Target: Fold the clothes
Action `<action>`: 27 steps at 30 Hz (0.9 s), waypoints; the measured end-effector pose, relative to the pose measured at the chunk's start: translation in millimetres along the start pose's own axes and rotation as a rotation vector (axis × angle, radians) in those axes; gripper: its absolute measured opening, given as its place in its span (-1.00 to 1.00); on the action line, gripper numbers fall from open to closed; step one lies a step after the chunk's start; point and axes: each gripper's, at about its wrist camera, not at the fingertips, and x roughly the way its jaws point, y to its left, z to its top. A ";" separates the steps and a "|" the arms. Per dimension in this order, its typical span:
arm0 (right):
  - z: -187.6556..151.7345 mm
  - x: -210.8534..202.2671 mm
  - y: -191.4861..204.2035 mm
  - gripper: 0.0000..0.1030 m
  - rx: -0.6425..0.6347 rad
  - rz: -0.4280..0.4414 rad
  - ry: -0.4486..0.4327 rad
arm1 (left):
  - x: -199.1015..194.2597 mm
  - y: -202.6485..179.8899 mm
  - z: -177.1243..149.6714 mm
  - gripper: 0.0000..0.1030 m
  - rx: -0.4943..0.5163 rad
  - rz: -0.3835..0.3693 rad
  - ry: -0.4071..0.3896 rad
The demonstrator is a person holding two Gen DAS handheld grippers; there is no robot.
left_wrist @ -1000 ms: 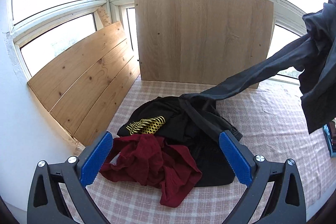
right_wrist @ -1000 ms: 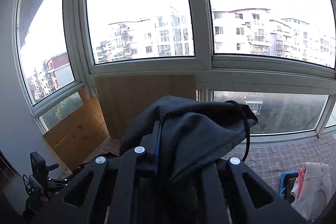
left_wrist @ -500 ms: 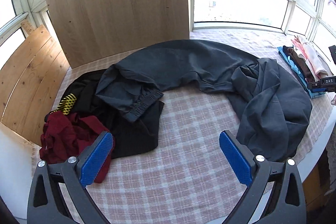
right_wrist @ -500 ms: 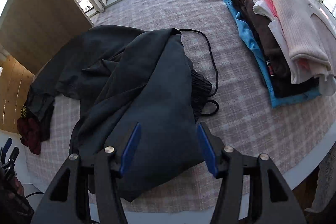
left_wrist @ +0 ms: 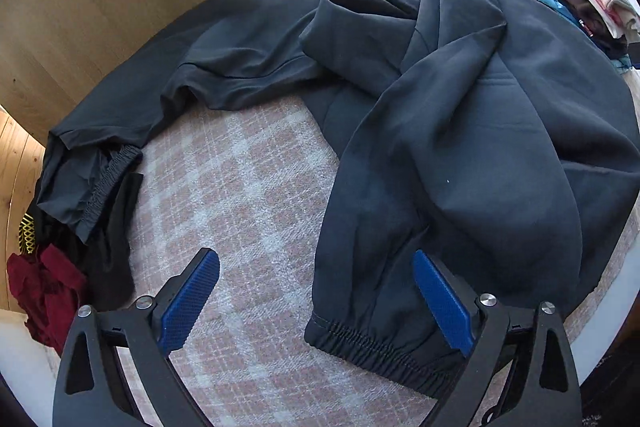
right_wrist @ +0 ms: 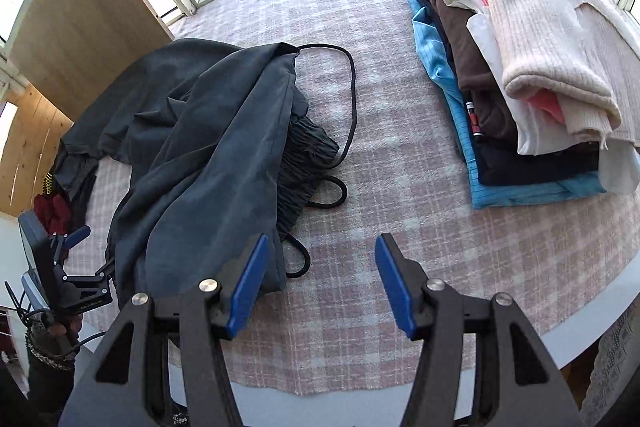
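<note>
The dark grey trousers lie crumpled across the middle of the table, one leg stretched far and left toward the wooden board, the other bunched on the right with its elastic cuff at the near edge. The cloth looks thin, soft and light: it will sag and slide, hold no shape of its own, and drag any loose fold along with it. The gathered hems are the firmest places to pinch, so the near cuff is a likely hold for the left gripper, which hovers just above it with its jaws wide apart and nothing between them. The waistband, puckered and partly buried under a fold, trails a black drawcord that loops over the cloth; the cord could snag, so the band itself is the better grip. The right gripper is spread too and holds nothing, its left finger just beside the trousers' near edge. A heap of unfolded clothes sits at the far left, and a folded stack at the right.
</note>
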 end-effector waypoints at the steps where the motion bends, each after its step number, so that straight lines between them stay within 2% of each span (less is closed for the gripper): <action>1: 3.4 2.1 -3.5 0.06 0.000 0.004 -0.001 | 3.5 -1.2 0.5 0.15 -0.012 -0.012 0.021; 3: 9.8 6.5 -7.6 0.06 -0.002 0.010 -0.001 | 11.5 -4.0 -1.0 -0.39 -0.035 -0.030 0.071; 4: 12.4 9.0 -8.3 0.06 0.001 0.018 0.000 | 9.6 -4.1 -1.5 -0.69 -0.052 -0.055 0.063; 5: 14.9 11.3 -8.8 0.06 0.004 0.026 0.002 | 8.8 -4.2 -1.8 -0.87 -0.065 -0.072 0.069; 6: 16.5 12.9 -8.4 0.06 0.009 0.038 0.004 | 6.4 -2.9 -1.6 -0.95 -0.074 -0.086 0.072; 8: 17.9 15.2 -6.0 0.06 0.012 0.057 -0.005 | 1.3 0.1 -0.9 -0.96 -0.093 -0.117 0.075; 10: 17.4 17.2 -4.1 0.06 0.020 0.055 -0.019 | -15.0 11.8 3.2 -0.96 -0.138 -0.194 0.049; 11: 16.0 17.9 -4.0 0.06 0.033 0.050 -0.025 | -27.6 20.0 6.4 -0.96 -0.151 -0.216 0.020; 13: 13.2 19.8 -5.0 0.06 0.063 0.056 -0.030 | -60.2 47.8 14.7 -0.96 -0.186 -0.202 -0.067; 15: 11.5 23.1 -5.9 0.06 0.086 0.059 -0.022 | -98.8 91.9 28.4 -0.96 -0.230 -0.177 -0.153; 17: 9.9 26.4 -5.9 0.06 0.105 0.047 -0.016 | -131.2 143.8 46.3 -0.96 -0.244 -0.096 -0.221; 18: 9.1 27.7 -4.7 0.06 0.112 0.048 -0.014 | -145.6 171.2 53.2 -0.96 -0.244 -0.014 -0.251; 20: 8.0 31.0 -0.2 0.06 0.113 0.050 -0.009 | -159.9 233.2 70.7 -0.96 -0.267 0.214 -0.270; 23: 7.8 38.3 9.7 0.06 0.088 0.004 -0.008 | -157.1 325.7 86.6 -0.96 -0.321 0.591 -0.205; 25: 9.7 43.6 12.3 0.06 0.093 -0.012 -0.013 | -146.6 375.6 88.1 -0.96 -0.359 0.795 -0.133; 27: 13.2 51.0 12.2 0.06 0.111 -0.021 -0.012 | -136.1 402.3 81.5 -0.96 -0.364 0.938 -0.068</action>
